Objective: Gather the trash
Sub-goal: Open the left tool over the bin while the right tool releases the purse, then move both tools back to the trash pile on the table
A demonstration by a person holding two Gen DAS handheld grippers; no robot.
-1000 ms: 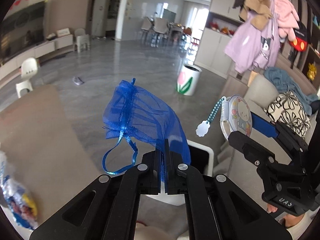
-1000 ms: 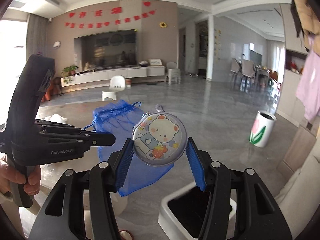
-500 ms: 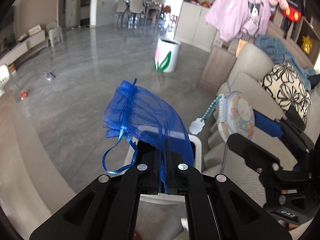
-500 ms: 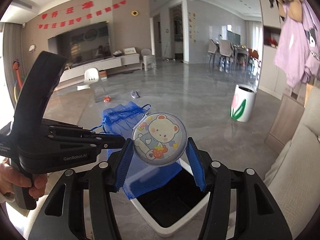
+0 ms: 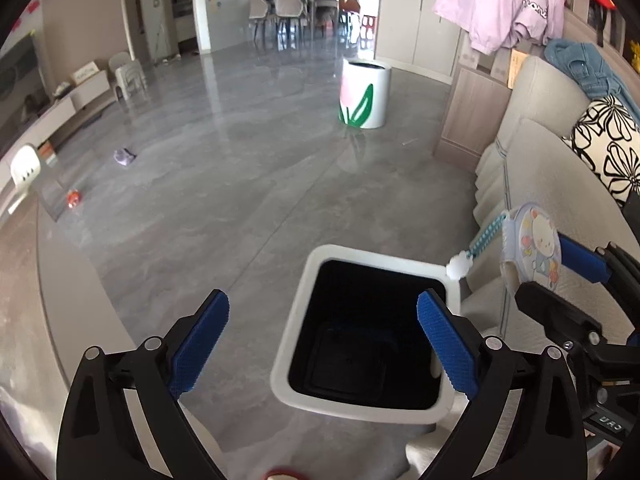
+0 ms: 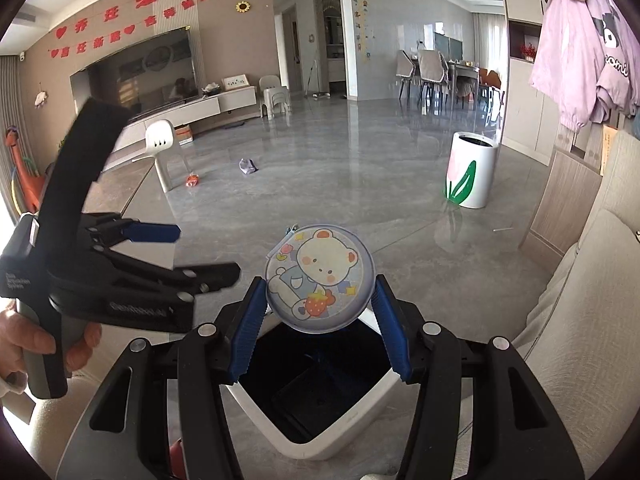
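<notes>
- Left gripper (image 5: 323, 338): "GenRobot.AI" on its body; jaws have just sprung wide, nothing between them, above the white bin (image 5: 296, 360).
- Right gripper (image 6: 320, 322): clamps the round bear-print case (image 6: 320, 278) over the bin.
- Blue mesh bag (image 6: 316, 356): faintly visible inside the bin.
- Tulip-print bin (image 5: 365, 98): well beyond, on the grey floor.
- Sofa (image 5: 532, 184): beside the bin.

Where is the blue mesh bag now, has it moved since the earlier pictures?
Yes. It has left the left tool, whose jaws have just been opening with nothing between them, and dropped towards the white bin; something blue shows dimly inside.
</notes>
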